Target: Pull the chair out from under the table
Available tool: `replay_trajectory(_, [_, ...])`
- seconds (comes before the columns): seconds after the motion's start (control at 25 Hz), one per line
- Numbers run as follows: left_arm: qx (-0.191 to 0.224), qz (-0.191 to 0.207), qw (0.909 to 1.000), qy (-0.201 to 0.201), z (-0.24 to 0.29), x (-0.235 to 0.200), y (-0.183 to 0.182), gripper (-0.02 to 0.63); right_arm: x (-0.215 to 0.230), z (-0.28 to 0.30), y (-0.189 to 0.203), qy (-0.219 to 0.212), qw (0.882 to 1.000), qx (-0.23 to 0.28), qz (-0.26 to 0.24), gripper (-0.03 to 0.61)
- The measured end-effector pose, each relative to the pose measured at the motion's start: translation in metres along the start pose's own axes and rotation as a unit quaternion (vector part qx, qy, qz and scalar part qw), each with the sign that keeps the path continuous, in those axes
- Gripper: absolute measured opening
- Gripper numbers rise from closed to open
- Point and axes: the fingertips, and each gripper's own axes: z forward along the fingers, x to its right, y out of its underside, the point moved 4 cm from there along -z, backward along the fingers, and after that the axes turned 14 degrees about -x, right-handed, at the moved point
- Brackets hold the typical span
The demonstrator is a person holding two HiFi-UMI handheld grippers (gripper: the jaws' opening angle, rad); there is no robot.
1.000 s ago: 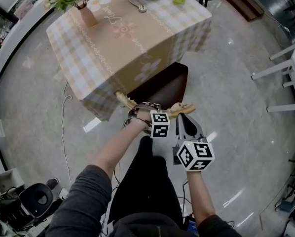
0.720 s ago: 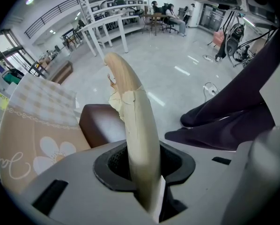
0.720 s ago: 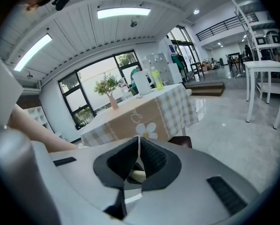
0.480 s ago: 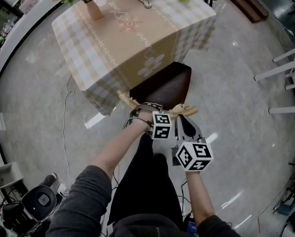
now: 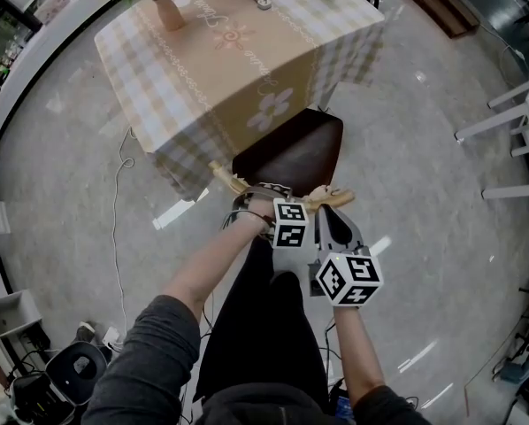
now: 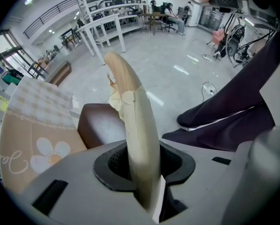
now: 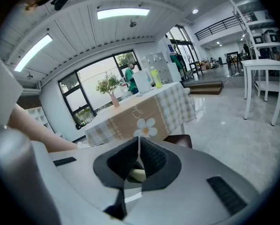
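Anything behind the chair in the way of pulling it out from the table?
Only the person's own legs, right behind the chair. Nothing else shows there; a white cable lies off to the left.

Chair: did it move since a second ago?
Yes. The chair slid out towards the person, so more brown seat shows clear of the tablecloth. The left claw and right claw stayed shut on its wooden top rail.

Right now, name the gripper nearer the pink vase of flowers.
Left. The left gripper grips the wooden chair rail nearer the vase; the right gripper grips its farther end.
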Motion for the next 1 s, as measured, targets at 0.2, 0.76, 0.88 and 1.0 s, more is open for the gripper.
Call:
replay_trajectory(0.2, [-0.004, 0.001, 1.0000, -0.002, -0.001, 0.010, -0.002, 0.121, -0.002, -0.008, 0.009, 0.000, 1.000, 0.000, -0.001, 0.017])
replay_trajectory(0.76, [-0.014, -0.005, 0.9999, -0.005, -0.004, 0.041, -0.010, 0.121, -0.003, -0.037, 0.040, -0.002, 1.000, -0.002, -0.002, 0.017])
replay_trajectory(0.88, [-0.016, -0.007, 0.9998, -0.007, -0.004, 0.046, -0.011, 0.121, -0.003, -0.043, 0.049, -0.005, 1.000, -0.004, -0.005, 0.017])
replay_trajectory(1.0, [-0.016, -0.009, 0.9998, -0.006, -0.006, 0.055, -0.014, 0.121, -0.004, -0.051, 0.057, -0.008, 1.000, -0.005, -0.008, 0.017])
